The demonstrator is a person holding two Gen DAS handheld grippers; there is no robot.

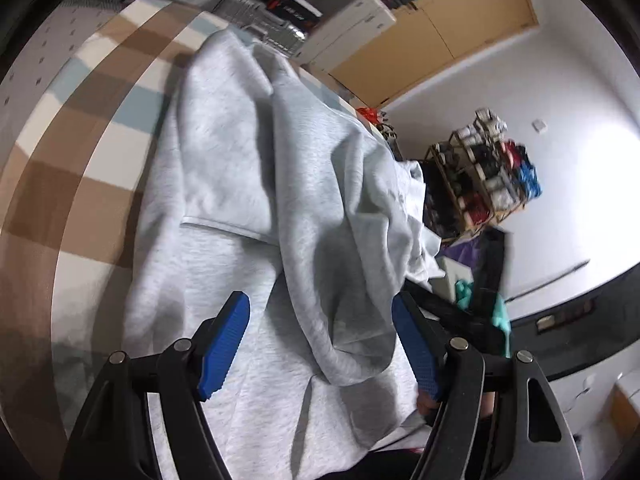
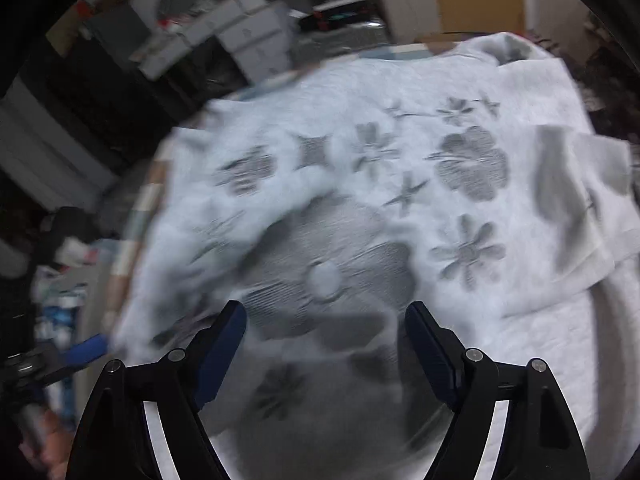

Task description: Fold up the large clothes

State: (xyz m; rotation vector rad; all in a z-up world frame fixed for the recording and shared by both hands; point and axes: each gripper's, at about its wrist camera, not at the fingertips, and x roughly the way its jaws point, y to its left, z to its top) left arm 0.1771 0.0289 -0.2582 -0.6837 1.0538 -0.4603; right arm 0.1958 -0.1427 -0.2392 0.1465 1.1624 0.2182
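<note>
The grey sweatshirt [image 1: 248,184] lies on the checked bed [image 1: 80,168], partly folded: one side is turned over the body, and a sleeve [image 2: 576,200] lies folded across the flower print. More folds look to remain. The left claw [image 1: 320,344] and right claw [image 2: 324,344] hover spread above it, pinching nothing.

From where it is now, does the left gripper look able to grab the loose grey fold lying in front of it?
Probably yes. The left gripper stands open over the grey garment, and the loose fold lies between its fingers with nothing covering it.
</note>
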